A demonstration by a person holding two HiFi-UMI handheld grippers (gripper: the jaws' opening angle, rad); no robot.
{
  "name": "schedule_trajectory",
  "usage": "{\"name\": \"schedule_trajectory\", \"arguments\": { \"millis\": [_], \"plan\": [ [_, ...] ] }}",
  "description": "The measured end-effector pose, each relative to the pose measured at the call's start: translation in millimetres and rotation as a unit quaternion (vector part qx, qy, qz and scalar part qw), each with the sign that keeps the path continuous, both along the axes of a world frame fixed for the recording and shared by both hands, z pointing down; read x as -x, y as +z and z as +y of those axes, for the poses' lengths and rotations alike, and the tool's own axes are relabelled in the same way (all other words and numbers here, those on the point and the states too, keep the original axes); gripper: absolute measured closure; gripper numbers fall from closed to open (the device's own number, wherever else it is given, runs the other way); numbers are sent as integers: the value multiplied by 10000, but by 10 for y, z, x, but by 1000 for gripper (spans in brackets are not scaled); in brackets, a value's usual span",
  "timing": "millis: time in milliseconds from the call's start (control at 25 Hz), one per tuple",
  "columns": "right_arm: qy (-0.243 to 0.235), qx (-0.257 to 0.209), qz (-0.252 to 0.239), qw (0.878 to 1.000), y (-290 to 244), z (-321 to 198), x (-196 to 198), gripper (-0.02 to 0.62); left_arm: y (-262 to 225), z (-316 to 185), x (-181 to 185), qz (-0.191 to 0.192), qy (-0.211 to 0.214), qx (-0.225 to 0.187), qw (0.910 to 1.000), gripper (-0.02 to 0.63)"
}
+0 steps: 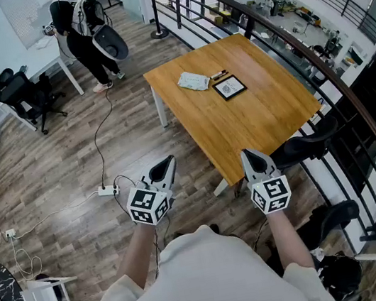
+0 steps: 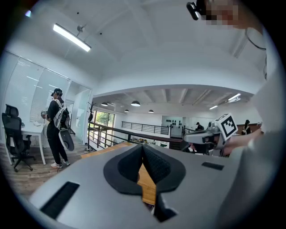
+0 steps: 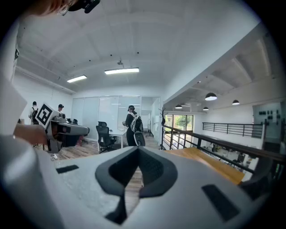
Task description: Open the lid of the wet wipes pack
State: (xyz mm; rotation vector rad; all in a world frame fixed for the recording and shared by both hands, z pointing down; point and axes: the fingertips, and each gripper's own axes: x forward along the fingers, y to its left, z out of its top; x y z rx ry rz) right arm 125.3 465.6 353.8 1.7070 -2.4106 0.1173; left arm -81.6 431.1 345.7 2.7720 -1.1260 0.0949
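The wet wipes pack (image 1: 192,81) is a pale flat packet lying at the far end of the wooden table (image 1: 255,123). It is too small in view to tell how its lid stands. My left gripper (image 1: 167,163) and right gripper (image 1: 248,155) are held side by side in the air, short of the table's near corner and far from the pack. Both are shut with nothing between the jaws. In the left gripper view the dark pads (image 2: 154,166) meet at their tips, and in the right gripper view the pads (image 3: 154,170) do the same.
A black framed tablet (image 1: 229,87) and a pen (image 1: 218,74) lie beside the pack. A dark railing (image 1: 317,66) runs along the table's right side. A black chair (image 1: 310,146) stands at the near right corner. A power strip (image 1: 107,190) with cables lies on the floor. A person with a backpack (image 1: 83,27) stands by a white desk.
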Motion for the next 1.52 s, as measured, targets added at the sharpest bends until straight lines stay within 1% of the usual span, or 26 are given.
{"name": "schedule_trajectory", "arguments": {
  "millis": [360,880,1080,1320,1360,1440,1520],
  "plan": [
    [-20,-11,26,10000,19,-47,-31,593,43,-38,-44,7,-11,32,10000,611],
    [-82,17,7,10000,89,-71,-189,593,111,-17,-190,-80,-61,71,9999,611],
    [-276,58,65,9996,132,-86,-254,592,131,-24,-291,-117,-96,74,9999,611],
    [-594,231,168,9978,293,-37,-341,581,149,49,-515,-145,-62,15,9999,611],
    [-642,253,174,9975,320,-36,-359,578,153,50,-547,-135,-79,11,9999,603],
    [-717,278,181,9969,364,-40,-401,574,165,48,-607,-113,-108,17,9999,566],
    [-775,282,199,9964,397,-49,-438,564,183,49,-654,-97,-115,27,9999,548]
  ]
}}
